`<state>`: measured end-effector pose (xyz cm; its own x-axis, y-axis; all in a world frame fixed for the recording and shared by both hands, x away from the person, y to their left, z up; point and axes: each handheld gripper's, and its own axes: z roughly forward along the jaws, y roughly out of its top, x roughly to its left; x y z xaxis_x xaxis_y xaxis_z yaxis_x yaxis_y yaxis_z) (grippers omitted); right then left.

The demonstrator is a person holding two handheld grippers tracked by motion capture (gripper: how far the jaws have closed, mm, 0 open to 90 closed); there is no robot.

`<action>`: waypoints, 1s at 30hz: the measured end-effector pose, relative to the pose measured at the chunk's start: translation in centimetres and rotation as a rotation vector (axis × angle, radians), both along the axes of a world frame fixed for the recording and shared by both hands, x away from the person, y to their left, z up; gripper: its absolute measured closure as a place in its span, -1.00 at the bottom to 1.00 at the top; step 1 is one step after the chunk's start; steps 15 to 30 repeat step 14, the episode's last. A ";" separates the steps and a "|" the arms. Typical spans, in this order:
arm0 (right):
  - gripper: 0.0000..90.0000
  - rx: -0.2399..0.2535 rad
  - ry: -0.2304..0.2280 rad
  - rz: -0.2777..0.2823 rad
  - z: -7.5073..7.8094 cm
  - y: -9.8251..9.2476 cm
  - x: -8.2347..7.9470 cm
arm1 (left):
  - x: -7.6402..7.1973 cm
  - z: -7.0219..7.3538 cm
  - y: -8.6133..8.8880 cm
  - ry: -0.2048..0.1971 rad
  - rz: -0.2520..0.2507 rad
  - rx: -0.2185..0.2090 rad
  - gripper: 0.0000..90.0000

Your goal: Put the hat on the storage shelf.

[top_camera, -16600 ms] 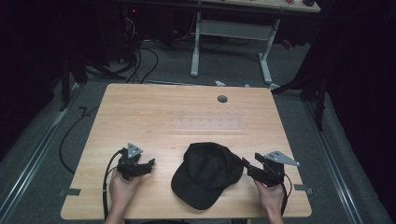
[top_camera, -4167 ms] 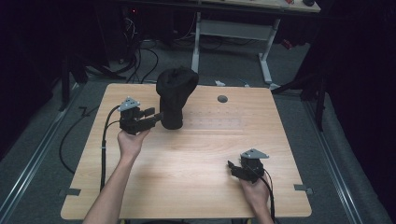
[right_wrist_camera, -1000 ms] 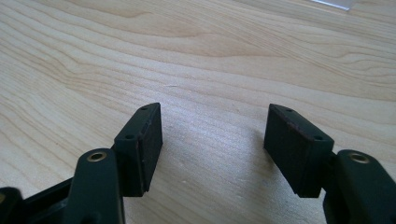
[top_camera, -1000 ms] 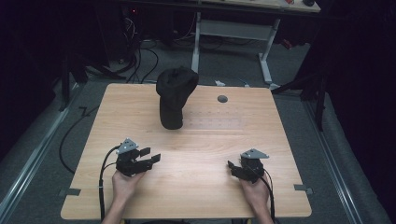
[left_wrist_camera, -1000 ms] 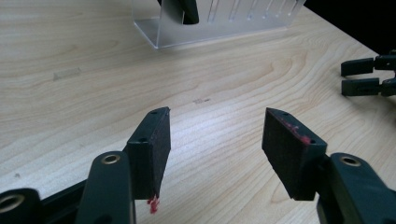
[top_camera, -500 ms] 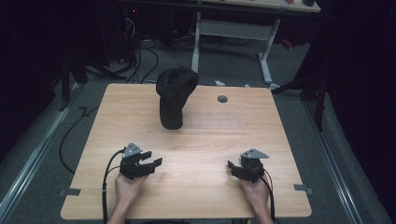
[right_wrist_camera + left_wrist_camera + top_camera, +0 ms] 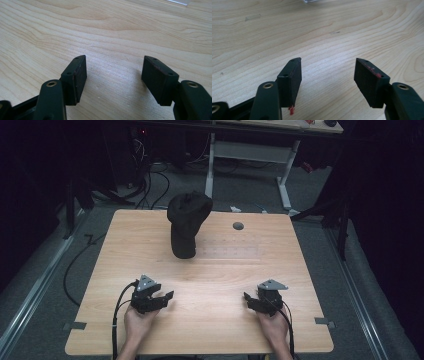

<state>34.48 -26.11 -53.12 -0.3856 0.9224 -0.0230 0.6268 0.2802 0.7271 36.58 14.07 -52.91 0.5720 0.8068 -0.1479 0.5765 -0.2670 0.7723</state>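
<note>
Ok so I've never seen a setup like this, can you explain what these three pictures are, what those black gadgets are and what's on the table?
A person sits at a wooden table and holds a hand tool with two black jaws in each hand: the left gripper and the right gripper. One picture comes from a camera above, looking down on the table. The other two come from small cameras riding on the grippers, looking out between their own jaws. Here the left gripper and the right gripper stand open over bare wood, with nothing between the jaws. The left one's jaws have just been opening a little. A black cap sits near the far edge of the table, apart from both grippers. Nothing is held.
</note>
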 end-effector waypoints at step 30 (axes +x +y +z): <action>-0.18 0.000 0.000 0.000 0.0 0.0 0.0 | -0.4 -0.7 -1.2 -0.029 -0.014 0.134 -0.33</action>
